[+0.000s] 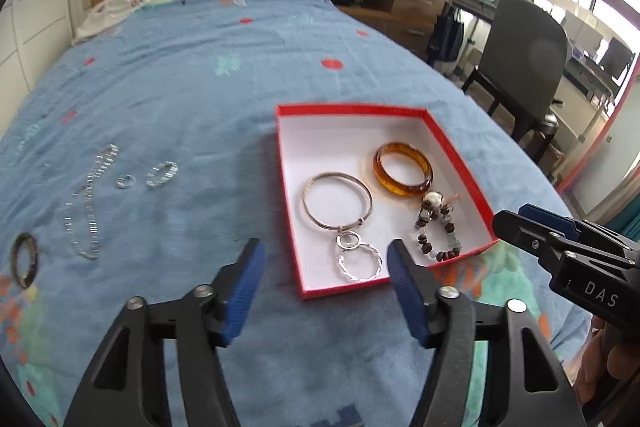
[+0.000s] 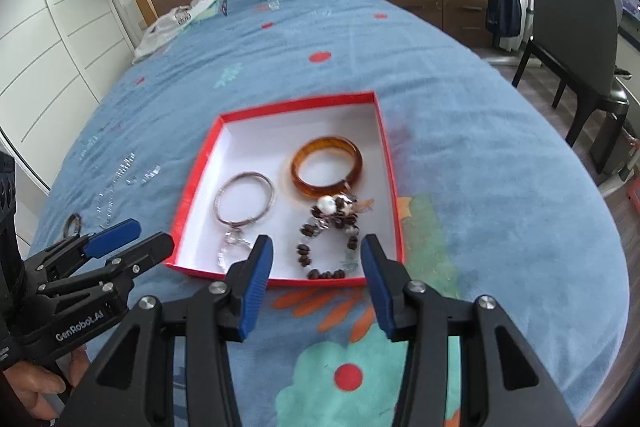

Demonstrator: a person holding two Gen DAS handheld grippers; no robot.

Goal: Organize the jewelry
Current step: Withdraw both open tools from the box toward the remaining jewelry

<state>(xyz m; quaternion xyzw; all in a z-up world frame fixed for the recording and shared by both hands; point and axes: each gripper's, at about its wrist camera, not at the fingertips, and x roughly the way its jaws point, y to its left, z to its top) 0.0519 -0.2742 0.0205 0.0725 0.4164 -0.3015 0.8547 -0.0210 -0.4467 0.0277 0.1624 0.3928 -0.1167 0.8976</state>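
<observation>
In the left wrist view, the left gripper hangs over the blue bedspread with its jaws apart and nothing between them. Just ahead lies a red box, white inside, holding an amber bangle, a thin silver bangle, a twisted silver ring linked below it and a beaded bracelet. Left of the box, loose on the bedspread, lie a silver chain, two small rings and a dark ring. The right gripper shows at the right edge; its opening is hard to judge from here.

In the right wrist view, the right gripper is open and empty above the near edge of the red box, with the beaded bracelet showing between its blue fingers but lying in the box, apart from them. The left gripper sits low at the left, a hand under it. The chain here is blurred, perhaps glinting beside the box
</observation>
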